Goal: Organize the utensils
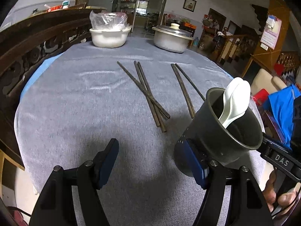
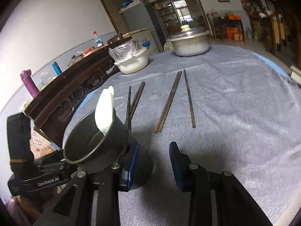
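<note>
A dark metal utensil cup stands on the grey cloth and holds white spoons. Several dark chopsticks lie beyond it: a crossed bunch and a straighter set. My left gripper is open over bare cloth, and its right finger is close by the cup's base. My right gripper is open with nothing between its fingers, and its left finger is beside the same cup. I cannot tell whether either finger touches the cup.
At the table's far side sit a white bowl with a plastic bag and a lidded metal pot. A dark carved wooden bench runs along the left. A hand holds the other gripper.
</note>
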The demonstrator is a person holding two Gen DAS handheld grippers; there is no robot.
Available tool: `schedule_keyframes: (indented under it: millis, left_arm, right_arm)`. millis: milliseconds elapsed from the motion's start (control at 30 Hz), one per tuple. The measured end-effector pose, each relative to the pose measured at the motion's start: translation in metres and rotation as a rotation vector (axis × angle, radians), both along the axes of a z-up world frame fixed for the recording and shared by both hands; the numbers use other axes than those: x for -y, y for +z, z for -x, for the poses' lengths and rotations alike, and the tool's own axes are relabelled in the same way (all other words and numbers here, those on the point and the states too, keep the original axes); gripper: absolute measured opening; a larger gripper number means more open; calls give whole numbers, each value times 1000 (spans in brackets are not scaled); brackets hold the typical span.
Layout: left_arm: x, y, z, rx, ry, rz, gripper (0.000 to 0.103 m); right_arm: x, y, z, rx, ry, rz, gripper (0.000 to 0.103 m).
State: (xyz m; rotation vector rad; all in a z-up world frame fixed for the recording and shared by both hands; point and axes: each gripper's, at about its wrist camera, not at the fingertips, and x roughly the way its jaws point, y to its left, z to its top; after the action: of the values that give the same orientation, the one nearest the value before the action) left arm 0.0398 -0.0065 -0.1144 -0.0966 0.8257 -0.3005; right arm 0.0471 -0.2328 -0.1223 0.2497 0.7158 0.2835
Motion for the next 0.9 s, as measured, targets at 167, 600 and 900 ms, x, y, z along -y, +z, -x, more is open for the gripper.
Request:
schedule_keyframes:
  millis: [167, 600, 900]
  left_arm:
    - [-16, 6, -7, 11, 43, 23, 72]
    - [-5, -6, -24, -14, 21, 43, 70]
    - [-8, -6, -1, -39, 7, 47, 70]
  right_arm:
    - [13, -2, -10, -5, -43, -16, 37]
    - [10, -12, -36, -43, 38, -120, 36]
    - [8, -5, -7, -35, 62, -121, 36]
